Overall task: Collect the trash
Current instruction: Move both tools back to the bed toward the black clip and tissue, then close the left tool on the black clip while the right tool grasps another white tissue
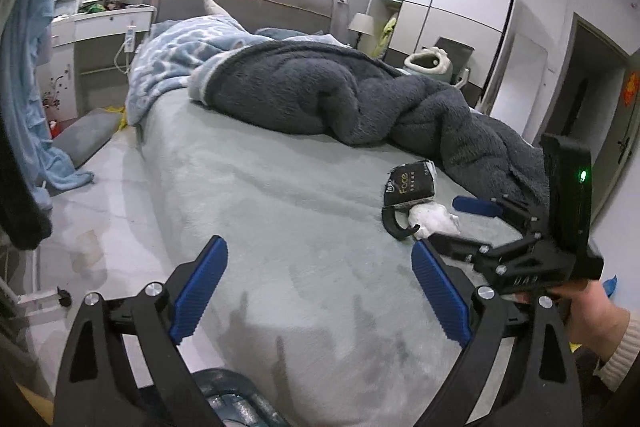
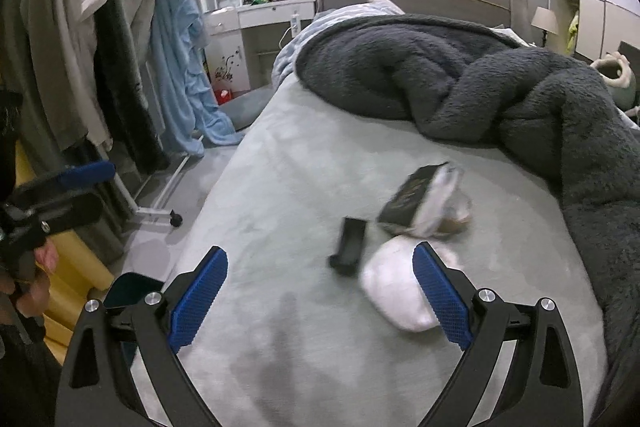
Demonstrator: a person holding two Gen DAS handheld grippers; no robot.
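Site: pale grey-green plush bed cover, with a rumpled dark grey fleece blanket heaped toward the padded headboard.
Left gripper: blue ribbed pads spread wide, nothing between them, held over bare bed cover near the foot end.
Right gripper: jaws wide apart, empty; its right-hand pad overlaps the crumpled white tissue wad in the right wrist view, contact cannot be told.
Trash location: tissue wad lies on the bed cover, just beside the black tissue packet printed "Face"; in the left wrist view the wad sits just below the packet.
Adjacent item: small black curved plastic piece, left of the wad, on the cover.
Image quality: right wrist view motion-blurred around the packet.
Floor: dark bin beside the bed, partly hidden.
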